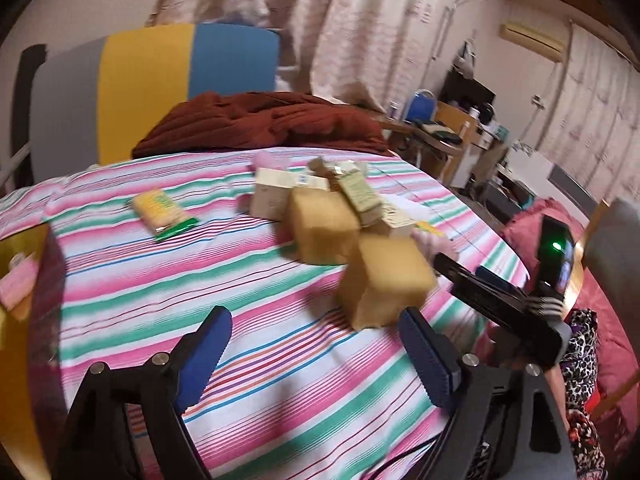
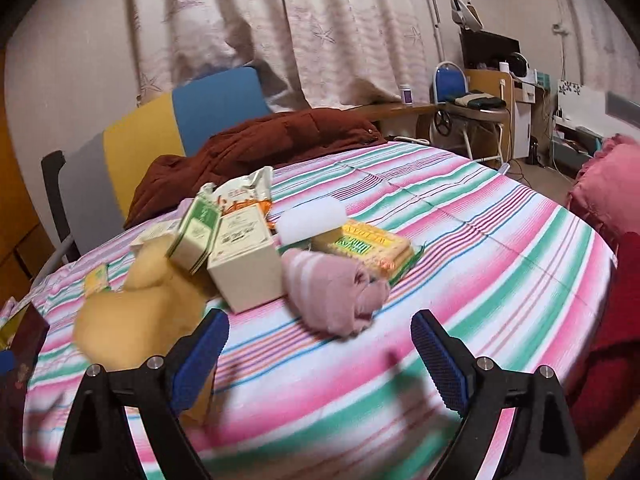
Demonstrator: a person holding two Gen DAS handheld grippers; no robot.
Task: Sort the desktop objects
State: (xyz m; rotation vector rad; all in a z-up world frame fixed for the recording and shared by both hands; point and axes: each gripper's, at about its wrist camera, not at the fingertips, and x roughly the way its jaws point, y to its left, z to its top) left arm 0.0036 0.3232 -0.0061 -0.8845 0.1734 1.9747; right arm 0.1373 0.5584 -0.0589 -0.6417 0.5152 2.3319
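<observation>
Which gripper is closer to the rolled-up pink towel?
The right gripper: the rolled pink striped towel lies just ahead of it. The left gripper faces tan sponge blocks instead.

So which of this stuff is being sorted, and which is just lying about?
Being sorted:
yellow sponges
cream box
green carton
biscuit packs
pink cloth
snack bag

Just lying about:
brown coat
chair
curtains
pink cushion

Motion blur smears the two tan sponge-like blocks (image 1: 384, 280) in both wrist views; their edges cannot be resolved. Print on the cream cardboard carton (image 2: 244, 264) is too small to read. The pink flat packet (image 1: 16, 284) is cut off by the left frame edge.
</observation>
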